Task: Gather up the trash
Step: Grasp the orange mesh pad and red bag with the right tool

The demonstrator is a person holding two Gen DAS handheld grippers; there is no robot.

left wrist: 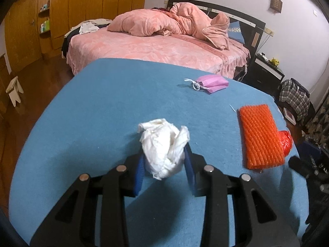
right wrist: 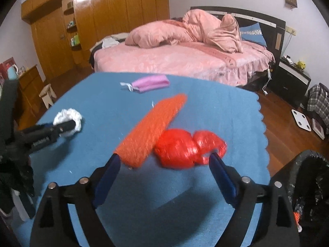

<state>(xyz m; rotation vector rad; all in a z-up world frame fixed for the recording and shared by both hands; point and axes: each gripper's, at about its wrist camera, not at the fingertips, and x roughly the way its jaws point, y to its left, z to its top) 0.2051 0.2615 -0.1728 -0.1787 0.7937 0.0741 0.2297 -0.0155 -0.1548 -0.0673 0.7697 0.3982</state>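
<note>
My left gripper [left wrist: 164, 160] is shut on a crumpled white tissue [left wrist: 164, 146], just above the blue tablecloth [left wrist: 92, 113]. It also shows in the right wrist view [right wrist: 67, 121] at the left. My right gripper [right wrist: 164, 160] is open, its blue pads either side of an orange foam net [right wrist: 152, 129] and a crumpled red plastic wrapper [right wrist: 185, 148]. In the left wrist view the orange net [left wrist: 259, 135] and red wrapper [left wrist: 285, 142] lie at the right. A pink face mask [left wrist: 209, 82] lies at the far side of the table, also seen in the right wrist view [right wrist: 150, 83].
A black-lined trash bin [right wrist: 308, 185] stands at the table's right edge. Beyond the table is a pink bed [right wrist: 185, 59] and a wooden wardrobe [right wrist: 102, 20]. A small stool [left wrist: 14, 90] stands on the floor at the left.
</note>
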